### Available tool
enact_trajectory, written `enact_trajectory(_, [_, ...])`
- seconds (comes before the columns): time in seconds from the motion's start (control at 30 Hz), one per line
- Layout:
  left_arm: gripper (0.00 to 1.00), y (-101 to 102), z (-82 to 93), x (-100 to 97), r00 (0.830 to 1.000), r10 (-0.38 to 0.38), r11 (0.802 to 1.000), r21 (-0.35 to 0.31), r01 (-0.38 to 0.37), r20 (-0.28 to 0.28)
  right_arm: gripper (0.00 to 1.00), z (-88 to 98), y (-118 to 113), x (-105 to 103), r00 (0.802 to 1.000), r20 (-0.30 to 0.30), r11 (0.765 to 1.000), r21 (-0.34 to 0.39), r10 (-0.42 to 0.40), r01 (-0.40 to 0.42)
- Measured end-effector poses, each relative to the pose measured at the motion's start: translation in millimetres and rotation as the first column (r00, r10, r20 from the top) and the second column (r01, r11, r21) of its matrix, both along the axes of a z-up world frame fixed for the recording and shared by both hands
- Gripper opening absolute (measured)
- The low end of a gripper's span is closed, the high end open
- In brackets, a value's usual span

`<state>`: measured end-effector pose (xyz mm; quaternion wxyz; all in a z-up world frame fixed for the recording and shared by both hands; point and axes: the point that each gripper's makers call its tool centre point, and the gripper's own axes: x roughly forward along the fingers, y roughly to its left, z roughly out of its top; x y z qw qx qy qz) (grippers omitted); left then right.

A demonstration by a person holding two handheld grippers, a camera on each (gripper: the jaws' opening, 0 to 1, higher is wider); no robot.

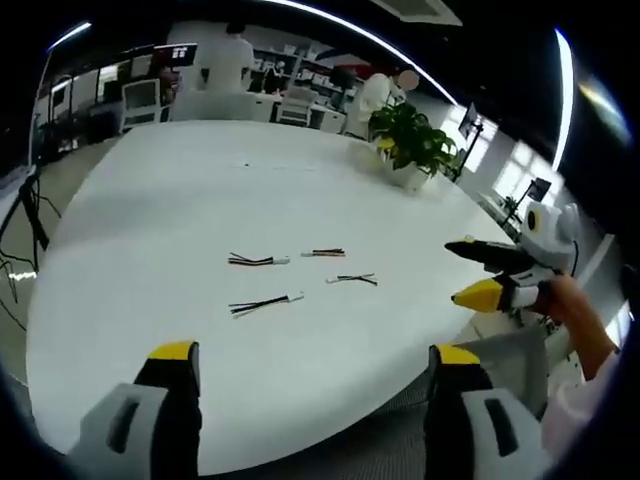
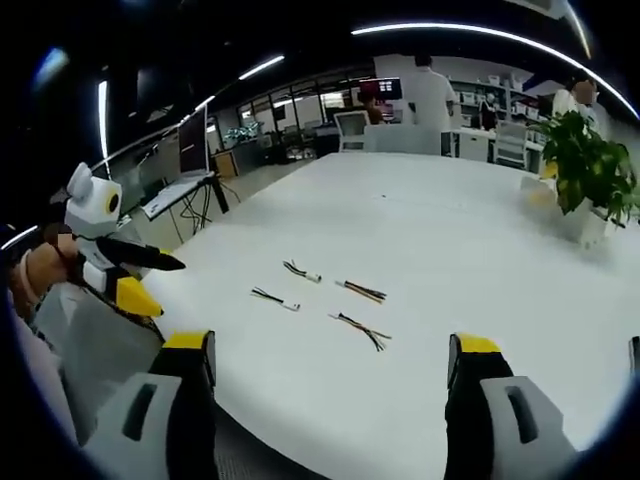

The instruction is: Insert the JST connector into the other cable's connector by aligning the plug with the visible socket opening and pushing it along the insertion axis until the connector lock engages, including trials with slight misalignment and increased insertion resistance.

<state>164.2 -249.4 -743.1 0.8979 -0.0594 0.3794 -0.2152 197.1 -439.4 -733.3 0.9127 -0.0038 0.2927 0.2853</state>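
Left gripper view looks over a large white rounded counter [image 1: 200,190], and on its far side stands a green leafy plant in a white pot [image 1: 411,143]. Near the middle of the counter lie four short cables with small white JST connectors [image 1: 300,270], spread apart from each other and none of them joined. The left tongs [image 1: 315,362], grey with yellow tips, rise from the bottom of this view; the jaws stand wide apart and hold nothing, well short of the cables. At the right of this view the right tongs [image 1: 478,272] are held by a hand [image 1: 572,305] beside the counter edge, jaws parted and empty. Right gripper view shows the same counter [image 2: 450,220], the plant [image 2: 590,170] at the right, and the four cables [image 2: 330,298] in front of the right tongs [image 2: 330,352], which are wide open with nothing between them. The left tongs [image 2: 150,280] appear at the left, also open.
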Motion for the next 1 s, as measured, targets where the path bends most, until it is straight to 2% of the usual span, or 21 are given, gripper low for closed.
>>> enact_trajectory(0.17, [0.91, 1.1, -2.2, -1.8, 1.000, 0.003, 1.000, 0.007, -0.003, -0.001, 0.95, -2.4, -2.2, -0.9, 1.000, -0.006, 1.000, 0.006, -0.016, 0.016])
enact_trajectory(0.6, [0.90, -0.5, -0.3, -6.6, 1.000, 0.000, 1.000, 0.009, 0.000, 0.008, 0.95, -4.5, 6.6, -4.3, 1.000, -0.012, 1.000, 0.002, 0.017, -0.017])
enact_trajectory(1.0, [0.90, 1.8, -3.5, -9.3, 1.000, -0.018, 0.999, 0.047, 0.018, 0.005, 0.94, -6.7, 7.1, -8.6, 1.000, -0.022, 1.000, -0.007, 0.018, -0.018])
